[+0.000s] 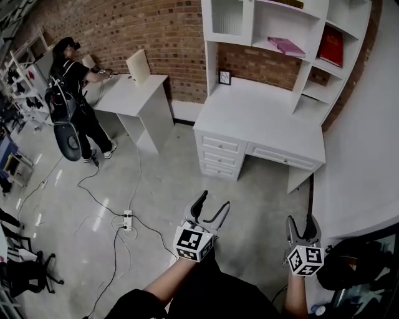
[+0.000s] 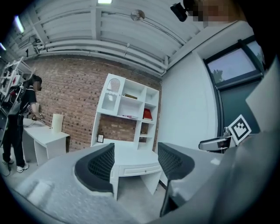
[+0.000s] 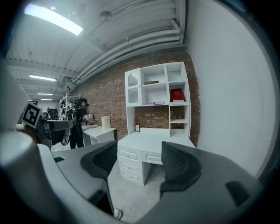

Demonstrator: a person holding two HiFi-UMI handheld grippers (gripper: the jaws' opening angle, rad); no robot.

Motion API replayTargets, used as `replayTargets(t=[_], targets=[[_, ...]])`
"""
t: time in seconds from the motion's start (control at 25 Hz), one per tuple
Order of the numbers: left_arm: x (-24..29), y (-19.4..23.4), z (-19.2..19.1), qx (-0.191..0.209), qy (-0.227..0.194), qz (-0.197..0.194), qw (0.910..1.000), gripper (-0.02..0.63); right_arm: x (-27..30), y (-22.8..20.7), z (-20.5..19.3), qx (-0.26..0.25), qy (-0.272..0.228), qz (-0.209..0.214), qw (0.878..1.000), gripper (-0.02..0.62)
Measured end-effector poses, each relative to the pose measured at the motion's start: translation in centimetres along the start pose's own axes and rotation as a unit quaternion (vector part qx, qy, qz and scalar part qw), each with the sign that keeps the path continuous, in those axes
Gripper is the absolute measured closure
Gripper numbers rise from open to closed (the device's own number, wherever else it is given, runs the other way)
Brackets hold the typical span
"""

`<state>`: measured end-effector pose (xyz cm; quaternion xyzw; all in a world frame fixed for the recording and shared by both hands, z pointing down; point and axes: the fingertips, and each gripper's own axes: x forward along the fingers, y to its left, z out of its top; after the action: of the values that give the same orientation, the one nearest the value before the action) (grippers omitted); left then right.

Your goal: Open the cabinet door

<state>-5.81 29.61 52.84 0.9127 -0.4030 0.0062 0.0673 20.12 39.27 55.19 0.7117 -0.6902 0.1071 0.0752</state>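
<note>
Head view, open room: bare grey floor (image 1: 174, 180) across the middle of the frame, wide and free between both grippers and the white desk (image 1: 262, 118); cables (image 1: 103, 202) and a power strip (image 1: 127, 219) left of centre.
Head view, edges: brick wall (image 1: 156, 37) along the top, a person (image 1: 72, 93) at upper left.
Head view, grippers: left gripper (image 1: 213, 200) at bottom centre, jaws spread, empty; right gripper (image 1: 300, 219) at bottom right, jaws parted, empty.
Head view, cabinet door: cabinet door (image 1: 225, 15) at the top edge, leftmost upper bay of the white hutch (image 1: 312, 68) on the desk; pale glass in a white frame, seemingly shut; well apart from both grippers.
Left gripper view: jaws apart, black ribbed pads (image 2: 100, 164) holding nothing; cabinet door above the left pad at centre, arched panel, far off.
Right gripper view: jaws apart, nothing gripped; cabinet door at upper centre, far beyond the pads.
</note>
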Motion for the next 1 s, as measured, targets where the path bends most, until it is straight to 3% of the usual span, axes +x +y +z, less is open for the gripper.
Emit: replayTargets(t=[0.48,1.0], targets=[[13.2,11.9,3.8,-0.004,0.010,-0.028,0.9996,0.307,16.3,-0.3,6.0,0.016,0.012,-0.047,0.999,0.296],[22.5,20.7,7.3,-0.023,-0.017,-0.053,0.9982,0.307,27.9,2.2,10.4,-0.003,0.008,-0.074,0.997,0.296]])
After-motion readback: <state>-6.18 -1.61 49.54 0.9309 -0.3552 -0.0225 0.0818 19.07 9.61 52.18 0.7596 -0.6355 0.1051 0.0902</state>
